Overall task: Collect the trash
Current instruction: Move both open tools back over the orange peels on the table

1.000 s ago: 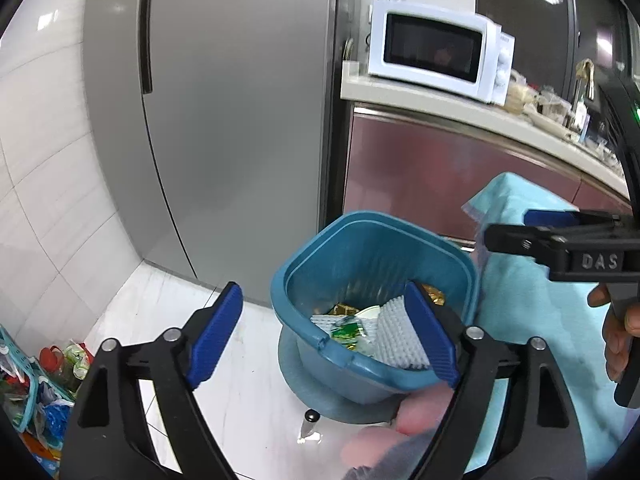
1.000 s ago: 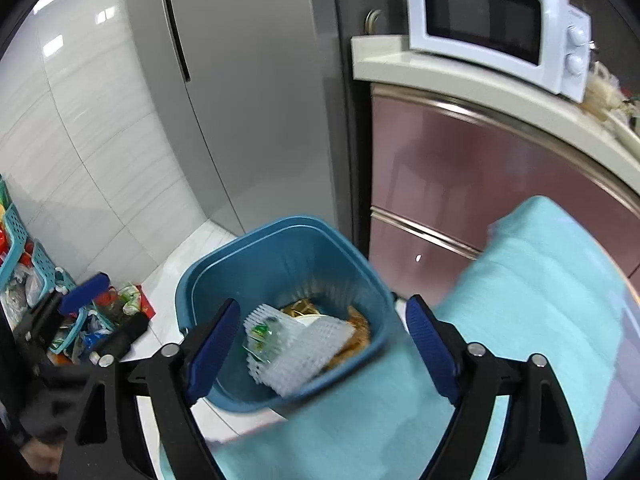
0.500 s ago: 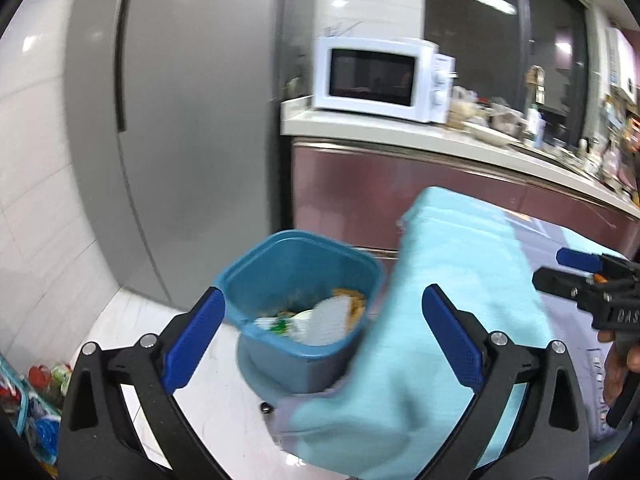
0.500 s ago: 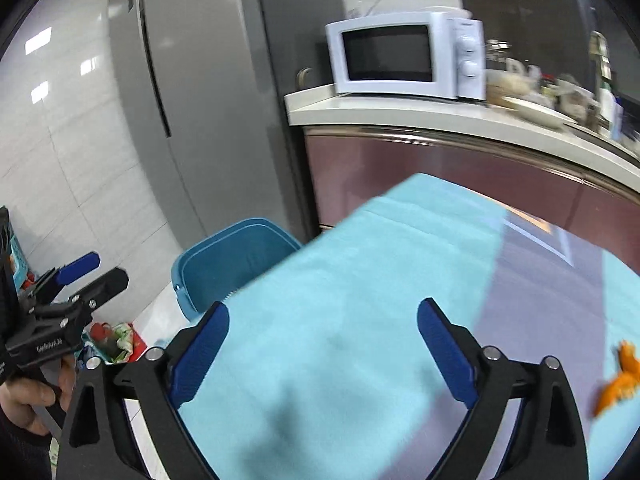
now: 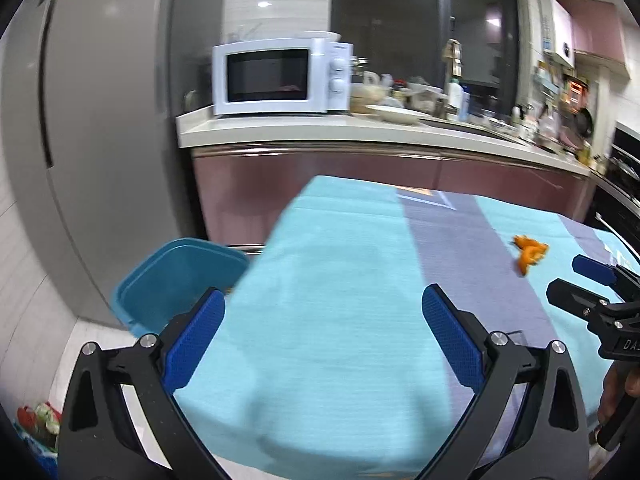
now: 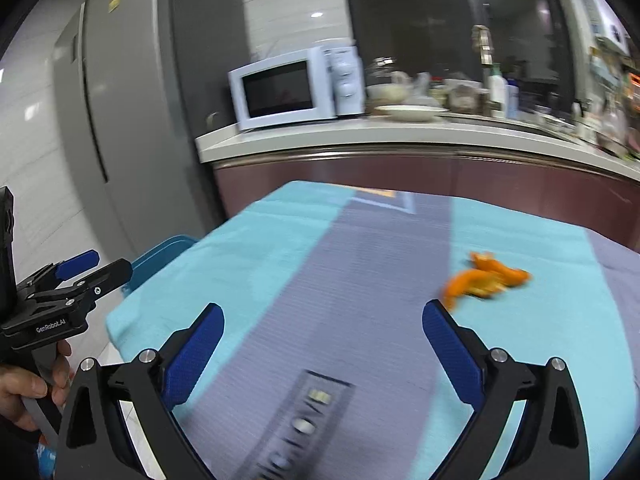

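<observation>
presently both the left gripper [image 5: 322,332] and right gripper [image 6: 322,344] are held with jaws apart and empty; orange peel [image 6: 486,278] lies on the table [image 6: 280,264], and could be crushed or pushed away if approached too low.

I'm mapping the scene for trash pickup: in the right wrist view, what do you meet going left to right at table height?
left gripper → blue bin → tablecloth → orange peel
</observation>
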Motion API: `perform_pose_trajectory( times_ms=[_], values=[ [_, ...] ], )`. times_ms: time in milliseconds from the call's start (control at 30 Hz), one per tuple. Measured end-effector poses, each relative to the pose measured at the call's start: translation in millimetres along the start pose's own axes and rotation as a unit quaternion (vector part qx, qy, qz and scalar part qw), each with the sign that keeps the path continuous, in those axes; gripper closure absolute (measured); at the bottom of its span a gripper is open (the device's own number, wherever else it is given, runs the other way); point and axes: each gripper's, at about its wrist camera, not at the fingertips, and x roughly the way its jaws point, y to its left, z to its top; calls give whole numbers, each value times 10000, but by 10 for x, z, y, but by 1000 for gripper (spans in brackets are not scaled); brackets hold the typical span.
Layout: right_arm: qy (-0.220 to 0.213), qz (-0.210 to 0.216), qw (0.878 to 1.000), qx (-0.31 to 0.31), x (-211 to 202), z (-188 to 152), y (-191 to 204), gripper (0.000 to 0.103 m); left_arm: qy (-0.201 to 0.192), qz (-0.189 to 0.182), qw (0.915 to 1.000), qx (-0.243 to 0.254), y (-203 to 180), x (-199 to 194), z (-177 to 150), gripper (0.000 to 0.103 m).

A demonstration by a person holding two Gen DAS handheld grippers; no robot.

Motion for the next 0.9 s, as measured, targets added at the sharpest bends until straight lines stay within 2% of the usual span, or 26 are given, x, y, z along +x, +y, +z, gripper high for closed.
perform_pose_trajectory(
  times_ms=[267,533,633,900],
  values=[
    [-284,-561,9975,324,-374,-120,-454,7,-11,-463,9984,337,-574,20,39,6],
    [-407,-1069,9920,535,-637,-249,-823,7,61,-857,9948,549,-961,114,47,6],
    [-401,-1225,9898,601,-660,-272,-929,7,95,-1038,9923,673,-1127,182,57,6],
    [-256,-1321,9891,594,-508,-196,-1206,7,274,-1624,9818,951,-1659,551,136,6]
  ],
)
